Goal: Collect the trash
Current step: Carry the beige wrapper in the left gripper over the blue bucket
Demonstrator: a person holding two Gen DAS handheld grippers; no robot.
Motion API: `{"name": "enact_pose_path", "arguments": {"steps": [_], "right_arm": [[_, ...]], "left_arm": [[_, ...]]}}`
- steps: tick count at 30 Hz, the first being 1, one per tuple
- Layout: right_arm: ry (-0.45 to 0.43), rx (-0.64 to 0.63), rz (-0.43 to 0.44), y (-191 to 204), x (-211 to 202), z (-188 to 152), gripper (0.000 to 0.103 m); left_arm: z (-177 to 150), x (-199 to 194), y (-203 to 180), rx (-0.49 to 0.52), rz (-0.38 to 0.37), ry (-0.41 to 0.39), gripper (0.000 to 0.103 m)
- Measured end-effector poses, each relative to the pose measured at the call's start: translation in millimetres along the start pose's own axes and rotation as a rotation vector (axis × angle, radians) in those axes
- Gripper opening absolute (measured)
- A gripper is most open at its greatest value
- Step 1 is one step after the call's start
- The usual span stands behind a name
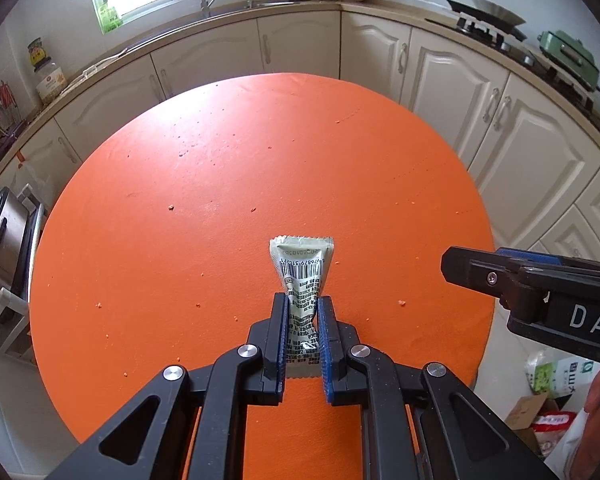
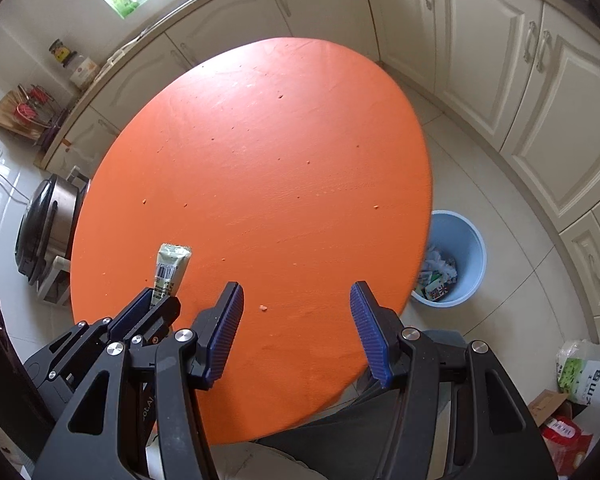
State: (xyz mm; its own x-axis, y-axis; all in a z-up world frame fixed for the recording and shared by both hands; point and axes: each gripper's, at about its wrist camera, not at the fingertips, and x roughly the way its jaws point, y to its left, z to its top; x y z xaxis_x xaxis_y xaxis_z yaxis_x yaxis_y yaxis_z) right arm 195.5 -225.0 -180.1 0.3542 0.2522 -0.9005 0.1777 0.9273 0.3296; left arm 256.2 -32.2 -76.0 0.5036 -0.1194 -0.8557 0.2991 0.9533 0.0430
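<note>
A pale green sachet (image 1: 302,276) with a barcode is pinched between the blue pads of my left gripper (image 1: 302,300), which is shut on it above the round orange table (image 1: 220,168). In the right wrist view the same sachet (image 2: 171,270) sticks out of the left gripper (image 2: 160,294) at the lower left. My right gripper (image 2: 296,290) stands open over the table's near edge with nothing between its fingers; in the left wrist view that right gripper (image 1: 452,266) enters from the right. A light blue bin (image 2: 470,240) with wrappers inside stands on the floor right of the table.
Small crumbs (image 2: 263,308) dot the orange table. Cream cabinets (image 1: 380,52) curve around behind it. A metal cooker (image 2: 48,224) stands on the floor at the left. Bags and a cardboard box (image 2: 572,400) lie on the floor at the lower right.
</note>
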Motion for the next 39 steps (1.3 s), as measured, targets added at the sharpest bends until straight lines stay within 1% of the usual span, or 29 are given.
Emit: {"name": "enact_pose_path", "arguments": {"steps": [3, 7, 13, 17, 21, 23, 27, 30, 33, 39], "right_arm": [[-0.015, 0.029, -0.008, -12.8, -7.6, -1.0, 0.061], [-0.042, 0.081, -0.012, -33.1, -20.3, -3.4, 0.061], [-0.096, 0.158, -0.025, -65.2, -45.1, -11.2, 0.063], [-0.126, 0.214, -0.04, -90.0, -60.7, -17.8, 0.067], [-0.151, 0.271, -0.065, -116.8, -75.3, -26.4, 0.069], [-0.158, 0.295, -0.08, -129.9, -80.6, -30.0, 0.071], [-0.17, 0.349, -0.099, -155.3, -89.3, -36.4, 0.072], [-0.176, 0.382, -0.118, -175.3, -93.7, -39.9, 0.073], [-0.172, 0.415, -0.144, -195.3, -93.4, -39.5, 0.074], [-0.145, 0.462, -0.16, -231.1, -81.6, -33.2, 0.074]], "left_arm": [[2.4, -4.1, -14.9, 0.04, -0.005, -0.021, 0.01], [3.7, -12.1, -36.2, 0.104, -0.023, -0.047, 0.01], [4.5, -22.3, -68.1, 0.203, -0.058, -0.066, 0.01], [9.2, -27.3, -91.9, 0.264, -0.094, -0.069, 0.01], [12.1, -30.4, -118.7, 0.344, -0.107, -0.085, 0.01], [11.3, -30.2, -130.6, 0.379, -0.121, -0.077, 0.01], [15.7, -23.4, -156.8, 0.444, -0.14, -0.064, 0.01], [26.9, -13.9, -177.0, 0.481, -0.159, -0.051, 0.01], [38.6, -1.1, -197.1, 0.518, -0.161, -0.043, 0.01], [65.8, 42.5, -241.1, 0.575, -0.153, -0.006, 0.01]]}}
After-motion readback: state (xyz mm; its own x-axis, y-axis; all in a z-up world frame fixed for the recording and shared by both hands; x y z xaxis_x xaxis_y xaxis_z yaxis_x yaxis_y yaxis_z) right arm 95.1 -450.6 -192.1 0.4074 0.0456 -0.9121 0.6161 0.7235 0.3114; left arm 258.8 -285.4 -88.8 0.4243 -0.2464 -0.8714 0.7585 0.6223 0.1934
